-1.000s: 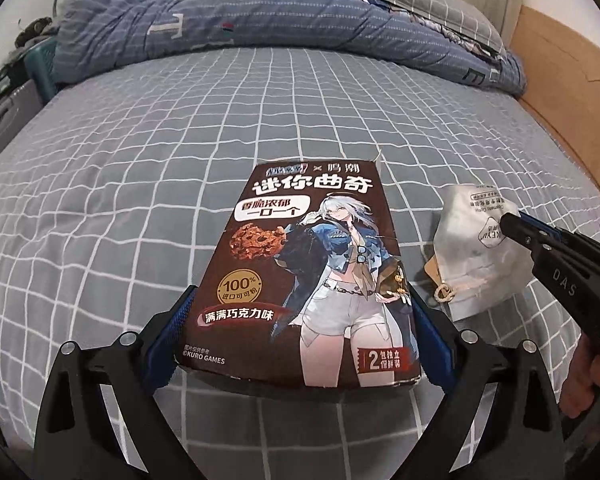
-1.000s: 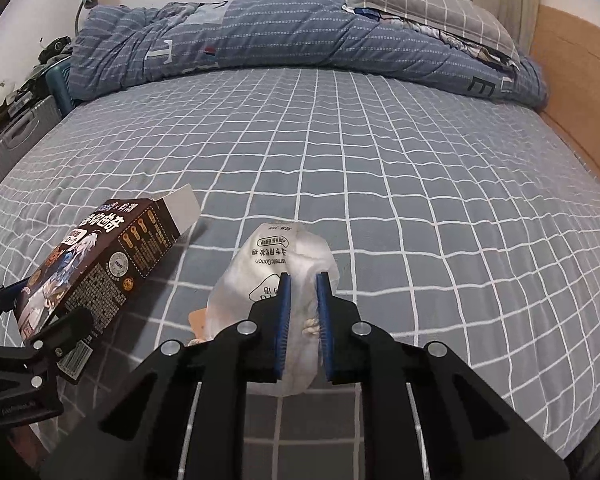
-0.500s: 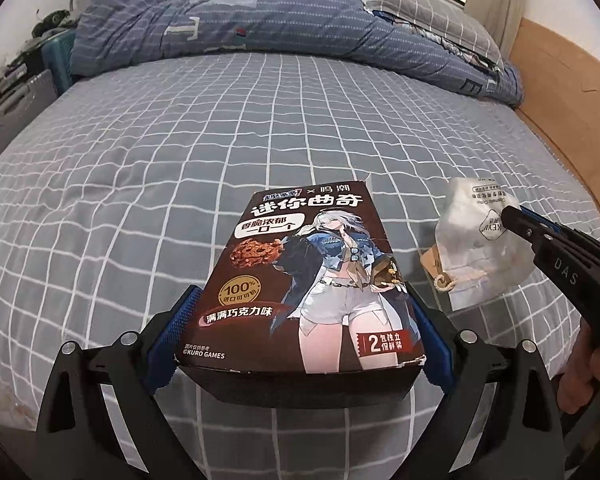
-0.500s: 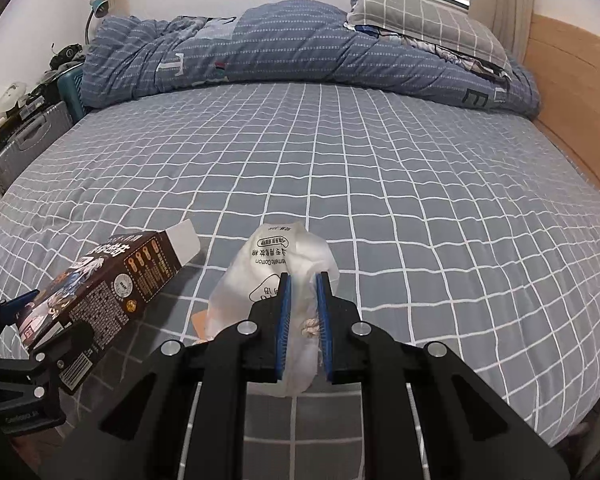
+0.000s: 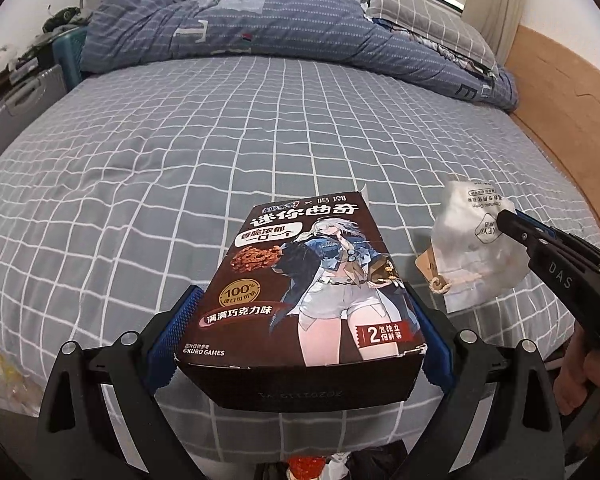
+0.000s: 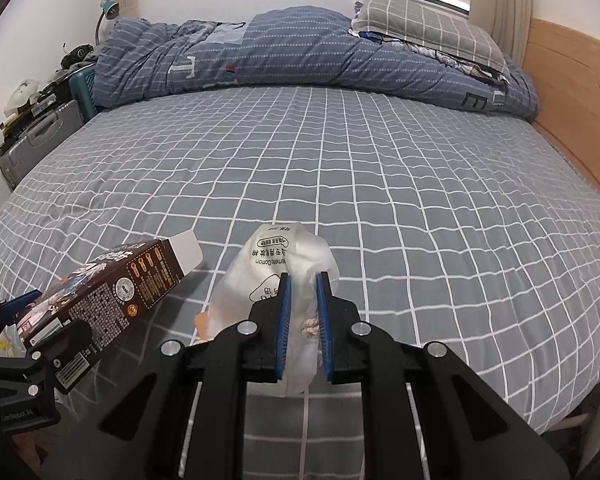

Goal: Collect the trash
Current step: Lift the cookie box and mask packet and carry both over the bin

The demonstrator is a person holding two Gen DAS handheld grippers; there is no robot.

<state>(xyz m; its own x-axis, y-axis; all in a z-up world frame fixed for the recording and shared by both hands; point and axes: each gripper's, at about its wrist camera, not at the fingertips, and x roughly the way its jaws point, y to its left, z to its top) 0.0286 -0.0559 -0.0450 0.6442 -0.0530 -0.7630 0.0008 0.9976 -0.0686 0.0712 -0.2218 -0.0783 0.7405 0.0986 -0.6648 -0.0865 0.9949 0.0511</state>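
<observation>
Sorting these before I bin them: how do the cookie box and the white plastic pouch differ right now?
The cookie box is rigid, dark brown and printed with a character; the white plastic pouch is soft, crumpled and translucent. The box is clamped across its width by the left hand-held gripper; the pouch is pinched thin in the right hand-held gripper. The box's far flap hangs open. Both are held up off the bed.

Box (image 5: pixel 300 288), top face: white Chinese title "迷你曲奇"; gold round seal "100%"; pink strip "满满巧克力味"; red tag with large "2"; small print "©KURO GAMES" at the near left corner. Near end carries a faint printed code, unreadable.

Bag (image 5: pixel 476 248): "Cosmetic Cotton" plus Chinese characters; a house-shaped mark reads "KEYA", uncertain.

Right gripper (image 5: pixel 508 216) body: "DAS" in grey letters.
</observation>
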